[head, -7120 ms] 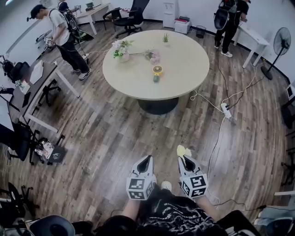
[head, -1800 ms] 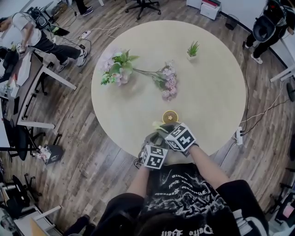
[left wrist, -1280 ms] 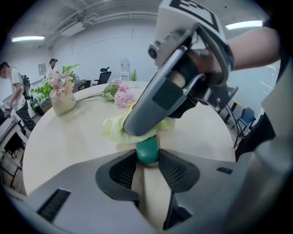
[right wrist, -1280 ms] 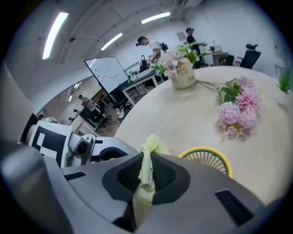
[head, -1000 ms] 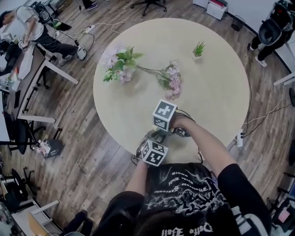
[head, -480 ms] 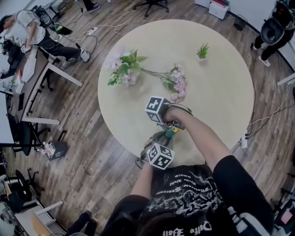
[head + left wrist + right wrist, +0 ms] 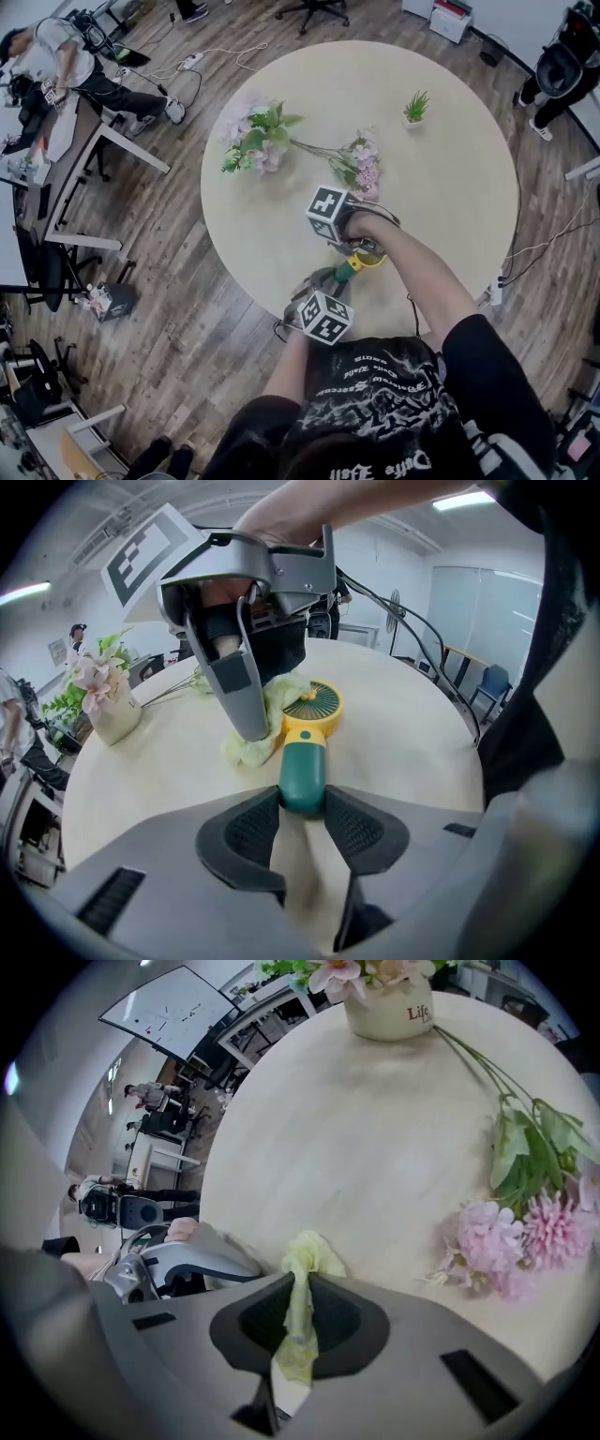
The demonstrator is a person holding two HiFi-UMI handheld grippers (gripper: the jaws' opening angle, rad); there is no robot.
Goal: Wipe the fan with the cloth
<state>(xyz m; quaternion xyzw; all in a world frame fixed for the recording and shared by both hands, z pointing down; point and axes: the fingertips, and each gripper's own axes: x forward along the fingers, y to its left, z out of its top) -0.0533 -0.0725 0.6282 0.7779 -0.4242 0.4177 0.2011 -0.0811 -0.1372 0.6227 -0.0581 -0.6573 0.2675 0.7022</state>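
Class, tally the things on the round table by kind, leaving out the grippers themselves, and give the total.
Handheld fan: 1
Yellow-green cloth: 1
Vase of flowers: 1
Loose pink flower spray: 1
Small potted plant: 1
Total: 5
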